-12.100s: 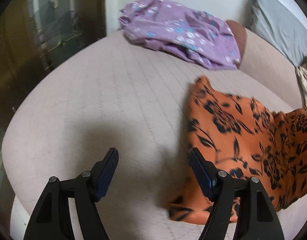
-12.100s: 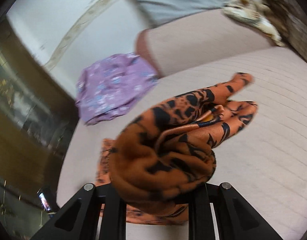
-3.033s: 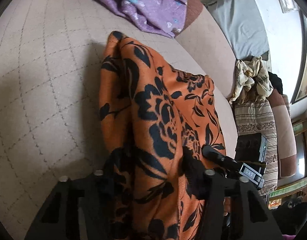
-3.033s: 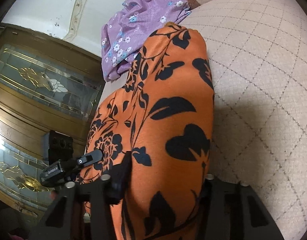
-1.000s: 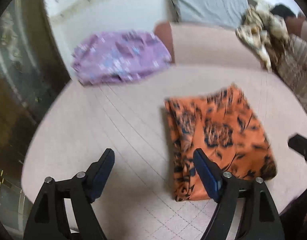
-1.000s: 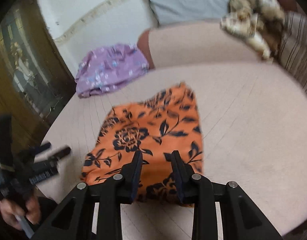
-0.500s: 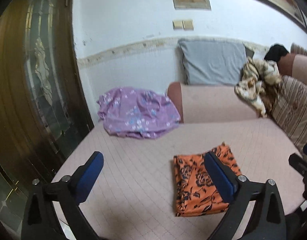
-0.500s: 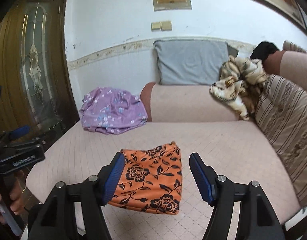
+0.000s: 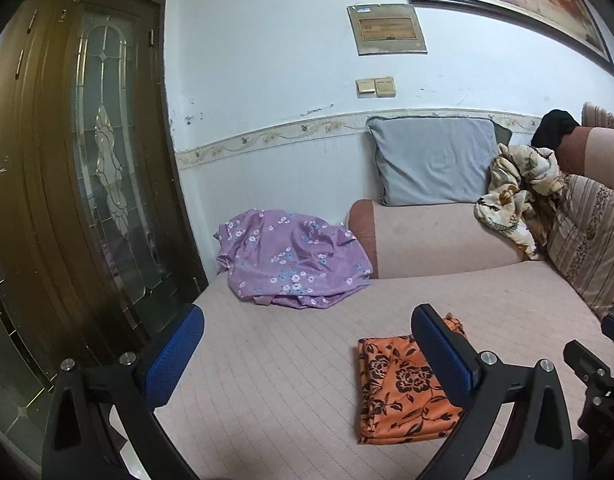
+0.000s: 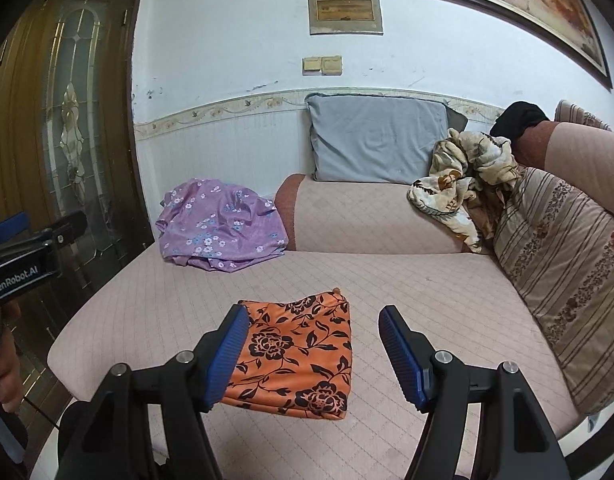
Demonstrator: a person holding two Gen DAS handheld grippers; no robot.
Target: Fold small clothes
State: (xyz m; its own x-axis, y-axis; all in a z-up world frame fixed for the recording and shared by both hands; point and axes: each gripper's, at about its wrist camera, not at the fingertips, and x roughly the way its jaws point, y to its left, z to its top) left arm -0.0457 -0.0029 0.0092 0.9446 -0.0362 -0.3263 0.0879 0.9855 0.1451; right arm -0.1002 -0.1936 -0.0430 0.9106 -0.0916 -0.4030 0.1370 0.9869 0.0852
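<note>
Hovering above the near edge of the sofa seat [image 10: 427, 280], the right hand-held gripper [image 10: 313, 354] has its blue pads spread with nothing between them, its jaws having just been opening; the folded orange floral cloth [image 10: 299, 352] lies flat on the seat below and beyond it, untouched. The left hand-held gripper [image 9: 307, 352] is spread wide and empty too, raised clear of the seat, with the same orange floral cloth [image 9: 399, 392] lying just inside its right finger in the left wrist view. At the left edge of the right wrist view a hand [image 10: 5, 364] grips the body of the left tool. Farther back, a crumpled purple flowered garment [image 10: 219, 228] sits at the seat's far left corner, against the end of the backrest. A grey pillow [image 10: 379, 136] leans on the wall above the backrest, a cream patterned cloth [image 10: 463, 180] is bunched to its right, and a striped cushion [image 10: 563, 256] lines the right side.
</note>
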